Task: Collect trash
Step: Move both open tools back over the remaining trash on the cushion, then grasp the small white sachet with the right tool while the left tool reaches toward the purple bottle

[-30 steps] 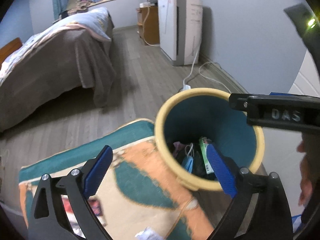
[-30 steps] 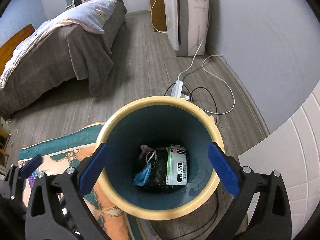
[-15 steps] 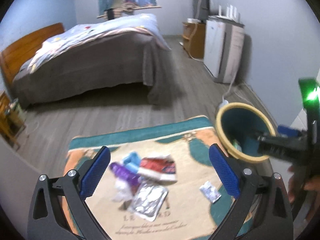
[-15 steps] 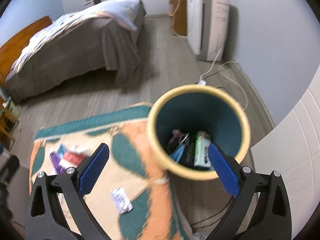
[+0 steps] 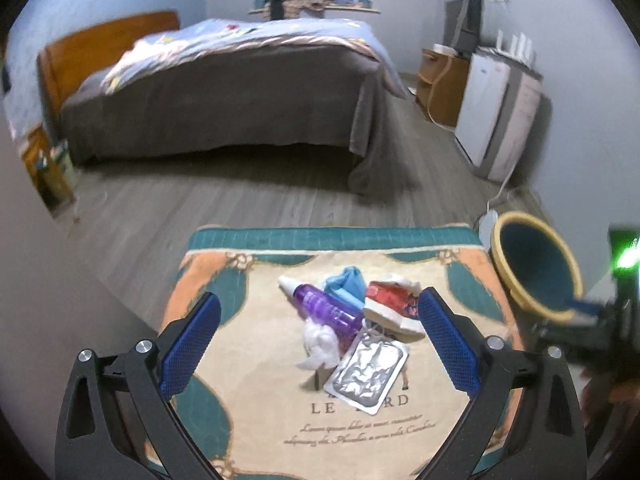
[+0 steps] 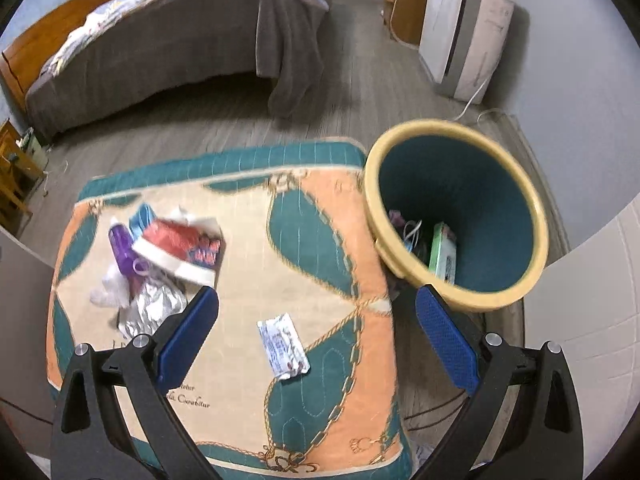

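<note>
Left wrist shows my left gripper (image 5: pixel 316 336) spread wide above the trash pile (image 5: pixel 352 328) on the rug (image 5: pixel 248 420); my right gripper (image 6: pixel 316 336) is spread too, bin (image 6: pixel 516 280) at two o'clock

Black claw (image 5: pixel 316 344) frames (silver screws), blue pads (image 5: pixel 191 344).

A second ago both views looked down into the bin (image 6: pixel 516 184). Now the left tongs (image 5: pixel 318 344) have swung away over the rug (image 5: pixel 256 400), framing the trash pile (image 5: pixel 352 320), with the bin off at the right edge. The right tongs (image 6: pixel 316 332) have drawn back left too: the bin sits up right, and the pile and a small wrapper (image 6: pixel 282 346) have come into view.
</note>
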{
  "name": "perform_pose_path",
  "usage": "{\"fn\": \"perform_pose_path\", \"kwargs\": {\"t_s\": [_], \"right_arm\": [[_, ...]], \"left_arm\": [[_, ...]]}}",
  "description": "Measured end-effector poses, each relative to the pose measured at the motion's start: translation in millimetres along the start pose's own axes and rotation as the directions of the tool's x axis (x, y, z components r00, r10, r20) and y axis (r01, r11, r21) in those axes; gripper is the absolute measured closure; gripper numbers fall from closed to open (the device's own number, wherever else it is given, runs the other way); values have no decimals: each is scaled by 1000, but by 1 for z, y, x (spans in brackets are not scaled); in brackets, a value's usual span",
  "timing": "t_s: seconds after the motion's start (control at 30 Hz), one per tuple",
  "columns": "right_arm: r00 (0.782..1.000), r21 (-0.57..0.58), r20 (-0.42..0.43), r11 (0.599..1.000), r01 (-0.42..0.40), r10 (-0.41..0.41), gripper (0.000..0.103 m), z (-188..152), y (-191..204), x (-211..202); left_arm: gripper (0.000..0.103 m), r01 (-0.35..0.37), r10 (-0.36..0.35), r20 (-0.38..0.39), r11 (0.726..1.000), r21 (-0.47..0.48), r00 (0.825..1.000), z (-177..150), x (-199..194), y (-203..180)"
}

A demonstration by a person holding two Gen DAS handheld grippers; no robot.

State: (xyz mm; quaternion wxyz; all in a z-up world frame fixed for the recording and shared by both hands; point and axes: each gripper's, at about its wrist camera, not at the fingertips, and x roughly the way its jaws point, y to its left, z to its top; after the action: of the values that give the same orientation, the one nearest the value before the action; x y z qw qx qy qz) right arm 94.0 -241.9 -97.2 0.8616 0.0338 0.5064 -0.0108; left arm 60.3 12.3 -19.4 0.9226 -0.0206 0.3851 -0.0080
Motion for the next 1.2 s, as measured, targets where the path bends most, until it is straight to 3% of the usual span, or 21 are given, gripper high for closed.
{"fn": "perform_pose_path", "kwargs": {"t_s": [0.1,0.23,0.4,0.63,0.8,0.97,1.1,1.2], "right_arm": [[999,23,-35,1000,-5,5,6,-6,-2,12],[997,8,-71,1000,19,-18,6,-11,2,26],[993,-15,-115,1000,15,-16,8,-18,9,41],[982,-92,-187,996,14,-32,26,-29,21,57],[969,-148,-245,989,-28,-9,39,-37,30,68],[954,-189,-298,982,-23,-35,68,-45,34,80],[957,-200,-289,979,-26,-34,72,-45,35,80],[972,-177,-236,984,-31,-12,73,-32,36,74]], "left_arm": [[5,0,0,0,1000,-31,1000,1,1,12],[5,-30,30,-11,999,29,999,0,8,12],[5,-14,20,-51,993,114,999,-8,22,5],[5,34,-16,-132,991,129,991,-32,44,-6],[5,0,25,-147,985,170,989,-33,56,-3],[5,-23,50,-206,991,131,977,-38,72,11],[5,-28,58,-232,991,134,971,-41,79,12],[5,-28,65,-253,989,147,965,-45,88,9]]}}
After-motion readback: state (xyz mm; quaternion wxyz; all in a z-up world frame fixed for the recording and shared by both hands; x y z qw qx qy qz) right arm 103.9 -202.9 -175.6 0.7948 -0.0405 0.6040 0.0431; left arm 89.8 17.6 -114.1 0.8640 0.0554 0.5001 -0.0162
